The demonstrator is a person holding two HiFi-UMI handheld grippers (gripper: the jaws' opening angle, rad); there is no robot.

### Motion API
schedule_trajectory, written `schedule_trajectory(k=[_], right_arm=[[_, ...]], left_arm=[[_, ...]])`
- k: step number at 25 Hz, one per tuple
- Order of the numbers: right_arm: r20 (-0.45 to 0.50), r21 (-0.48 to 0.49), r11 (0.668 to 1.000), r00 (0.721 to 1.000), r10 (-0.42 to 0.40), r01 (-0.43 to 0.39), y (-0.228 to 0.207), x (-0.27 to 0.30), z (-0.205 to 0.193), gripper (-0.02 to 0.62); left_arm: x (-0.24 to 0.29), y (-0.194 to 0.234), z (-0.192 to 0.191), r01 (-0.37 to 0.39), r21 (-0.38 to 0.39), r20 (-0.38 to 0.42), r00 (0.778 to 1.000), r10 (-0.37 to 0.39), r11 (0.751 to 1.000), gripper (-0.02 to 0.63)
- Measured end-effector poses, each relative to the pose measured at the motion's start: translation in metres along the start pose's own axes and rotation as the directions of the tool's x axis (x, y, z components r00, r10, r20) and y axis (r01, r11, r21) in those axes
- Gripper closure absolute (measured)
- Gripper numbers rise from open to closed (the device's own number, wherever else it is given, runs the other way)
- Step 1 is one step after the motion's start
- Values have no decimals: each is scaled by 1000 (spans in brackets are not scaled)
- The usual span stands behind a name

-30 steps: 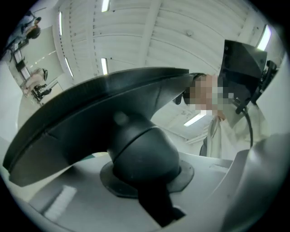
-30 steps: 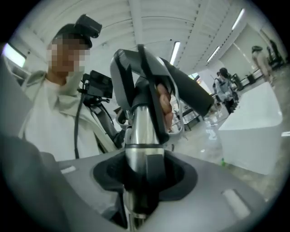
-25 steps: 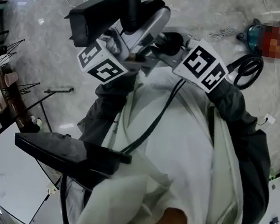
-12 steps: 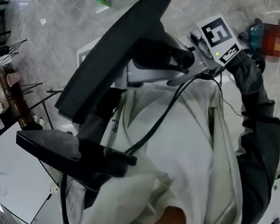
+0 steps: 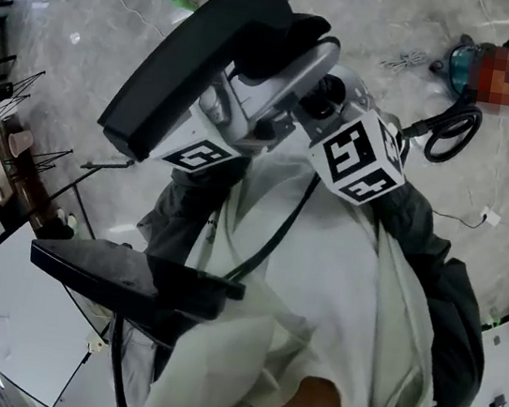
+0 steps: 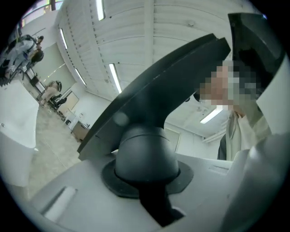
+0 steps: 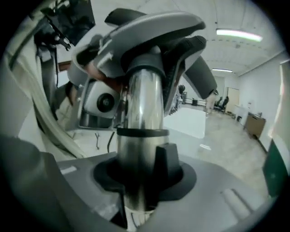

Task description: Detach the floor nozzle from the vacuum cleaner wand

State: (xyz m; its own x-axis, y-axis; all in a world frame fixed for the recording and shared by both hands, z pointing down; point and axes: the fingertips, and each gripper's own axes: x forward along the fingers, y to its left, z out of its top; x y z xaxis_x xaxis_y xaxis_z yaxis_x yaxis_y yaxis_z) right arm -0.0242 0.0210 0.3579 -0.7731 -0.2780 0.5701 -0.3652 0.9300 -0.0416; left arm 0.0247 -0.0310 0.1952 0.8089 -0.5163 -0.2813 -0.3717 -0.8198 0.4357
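Shiny metal wand (image 7: 144, 99) sits gripped in the right tool (image 7: 141, 190). The left tool (image 6: 147, 190) just squeezed tighter round the floor nozzle (image 6: 154, 86).

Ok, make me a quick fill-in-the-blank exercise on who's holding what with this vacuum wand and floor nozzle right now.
1. The wand is gripped by the ____ gripper.
2. In the head view, the floor nozzle is held up off the ____.
3. In the head view, the floor nozzle shows to the ____ of the right gripper's marker cube.
Missing words: right; floor; left.
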Motion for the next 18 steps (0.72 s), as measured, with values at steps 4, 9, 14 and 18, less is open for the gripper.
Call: schedule_trajectory(k=[4, 9, 14, 18], right_arm=[[22, -9, 996, 996, 84, -84, 10, -1, -2, 448], [198, -122, 756, 731, 653, -643, 59, -42, 8, 456], [172, -47, 411, 398, 901, -910, 70, -73, 1, 453], [167, -20, 314, 307, 937, -949, 72, -74, -5, 451]], left_arm=[[4, -10, -6, 13, 74, -65, 998, -8, 997, 528], [2, -17, -5, 79, 65, -51, 996, -76, 995, 508], [-1, -20, -1, 131, 28, -6, 991, -131, 991, 505], [-4, -24, 1, 185, 7, 26, 982, -185, 983, 504]])
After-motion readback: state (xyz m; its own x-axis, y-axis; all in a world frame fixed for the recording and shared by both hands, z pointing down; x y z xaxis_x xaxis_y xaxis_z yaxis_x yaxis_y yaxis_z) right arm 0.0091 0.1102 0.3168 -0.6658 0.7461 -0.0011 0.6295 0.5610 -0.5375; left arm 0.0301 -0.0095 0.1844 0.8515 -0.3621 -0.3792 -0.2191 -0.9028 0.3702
